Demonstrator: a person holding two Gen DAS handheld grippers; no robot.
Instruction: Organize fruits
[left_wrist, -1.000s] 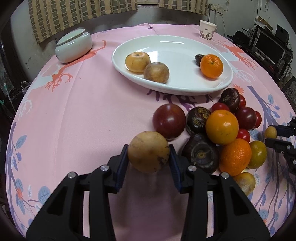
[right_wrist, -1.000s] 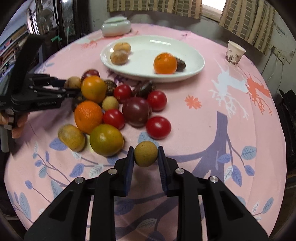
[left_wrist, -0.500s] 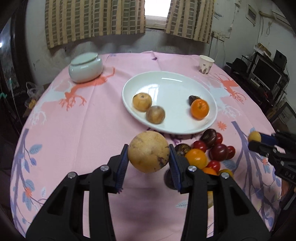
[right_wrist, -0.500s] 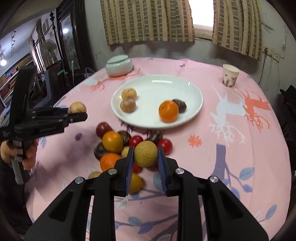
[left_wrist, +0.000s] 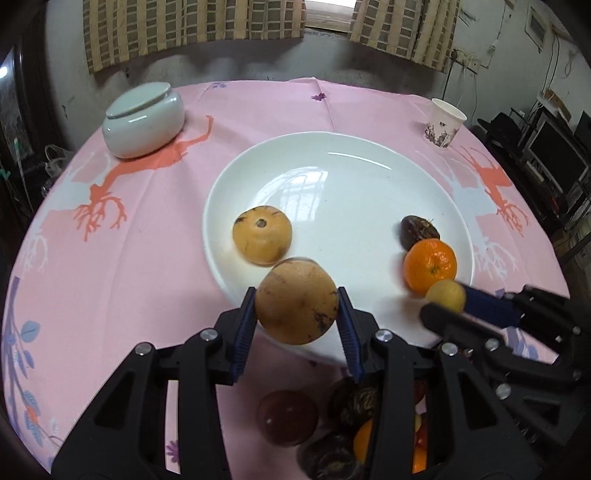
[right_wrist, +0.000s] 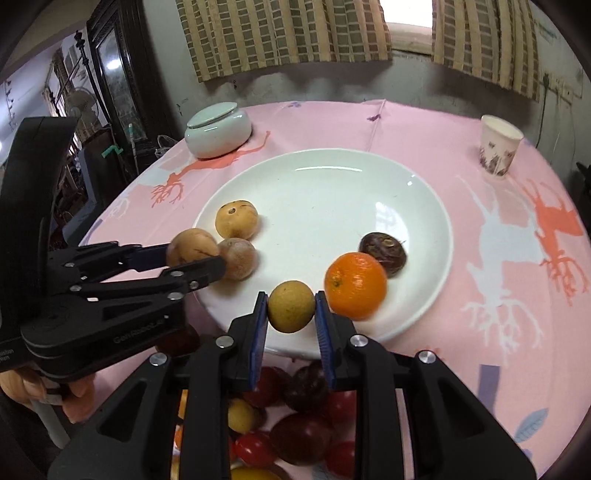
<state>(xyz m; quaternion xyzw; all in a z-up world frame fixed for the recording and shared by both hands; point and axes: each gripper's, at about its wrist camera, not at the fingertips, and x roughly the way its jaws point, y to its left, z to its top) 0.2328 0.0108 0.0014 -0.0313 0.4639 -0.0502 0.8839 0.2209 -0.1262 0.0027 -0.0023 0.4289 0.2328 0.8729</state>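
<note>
My left gripper (left_wrist: 297, 312) is shut on a large tan round fruit (left_wrist: 296, 301), held above the near rim of the white plate (left_wrist: 332, 173). Over the plate's near edge my right gripper (right_wrist: 290, 312) is shut on a small yellow-green fruit (right_wrist: 291, 311). On the plate lie a tan fruit (left_wrist: 262, 235), a second brownish fruit (right_wrist: 240, 257), an orange (left_wrist: 430, 266) and a dark purple fruit (left_wrist: 420, 231). The right gripper (left_wrist: 443, 301) shows at the right of the left wrist view, and the left gripper (right_wrist: 195, 258) shows at the left of the right wrist view.
A heap of loose fruit (right_wrist: 295, 432), red, dark purple, orange and yellow, lies on the pink tablecloth below both grippers. A lidded pale ceramic jar (left_wrist: 142, 120) stands at the back left, a paper cup (left_wrist: 445, 123) at the back right. A hand (right_wrist: 22, 391) holds the left gripper's handle.
Both grippers have carried their fruits away from the heap and forward over the plate's near edge. The heap now lies beneath them.
</note>
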